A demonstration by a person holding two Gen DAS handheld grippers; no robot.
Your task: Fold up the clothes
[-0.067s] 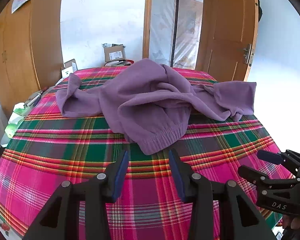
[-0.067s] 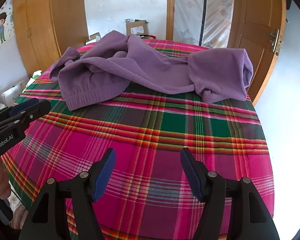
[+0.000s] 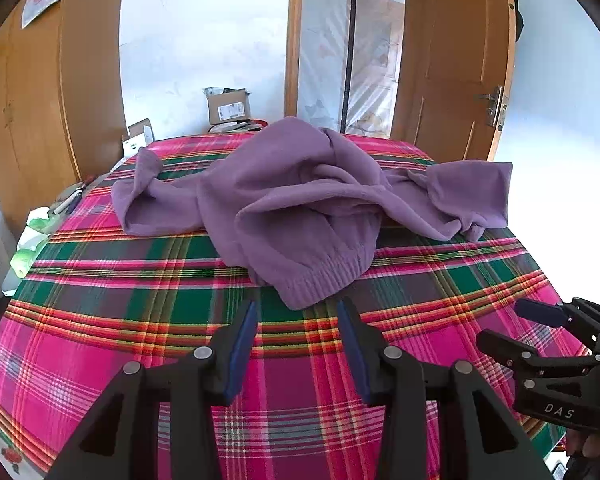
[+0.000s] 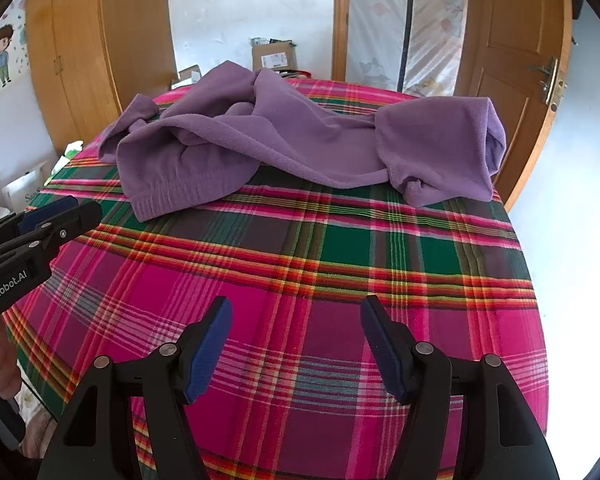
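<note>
Since the prior frame, we noted no shift. The left gripper (image 3: 296, 316) stood released, its tips just short of the purple garment's (image 3: 300, 204) ribbed hem. Bare plaid cloth (image 4: 300, 264) lay before the released right gripper (image 4: 296, 320).

the left claw (image 3: 296, 320) hovers over the near part of the bed with its two blue-padded fingers (image 3: 240, 344) spread apart and nothing between them. the right claw (image 4: 296, 332) is held the same way, fingers (image 4: 208, 348) parted wider and empty, also over the near part of the bed. from the left wrist view the right claw sits toward the bed's right edge, with part of a hand (image 3: 588, 444) visible under it. from the right wrist view the left claw lies at the bed's left edge, gripped by a hand (image 4: 0, 364).
</note>
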